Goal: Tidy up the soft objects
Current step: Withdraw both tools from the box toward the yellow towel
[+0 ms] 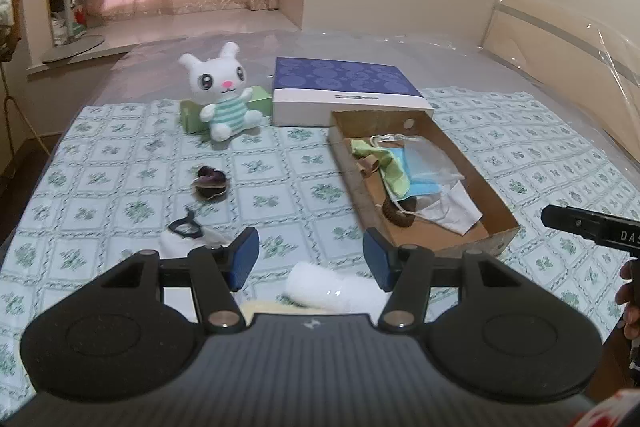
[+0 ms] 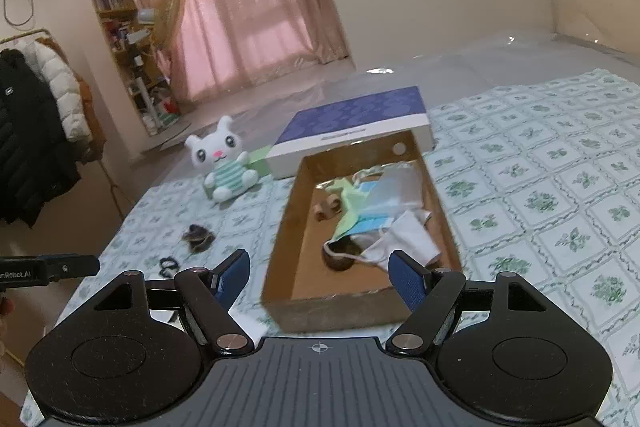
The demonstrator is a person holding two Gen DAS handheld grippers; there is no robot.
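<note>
A cardboard tray point(image 1: 498, 201) point(image 2: 284, 227) on the bed holds face masks point(image 1: 424, 179) point(image 2: 376, 223), a green cloth point(image 1: 390, 165) and a brown scrunchie point(image 1: 398, 215) point(image 2: 340, 259). A white rolled cloth point(image 1: 332, 289) lies just below my open, empty left gripper point(image 1: 311, 255). A dark scrunchie point(image 1: 210, 183) point(image 2: 198, 237), a black hair tie point(image 1: 185, 227) point(image 2: 167, 265) and a white bunny plush point(image 1: 222, 95) point(image 2: 224, 163) lie to the left. My right gripper point(image 2: 318, 273) is open and empty over the tray's near end.
A blue patterned box point(image 1: 348, 91) point(image 2: 356, 129) stands behind the tray, a green box point(image 1: 192, 115) behind the bunny. The bed has a green-patterned sheet point(image 1: 120, 167) and plastic wrap at the far end. A coat rack point(image 2: 32, 131) stands at left.
</note>
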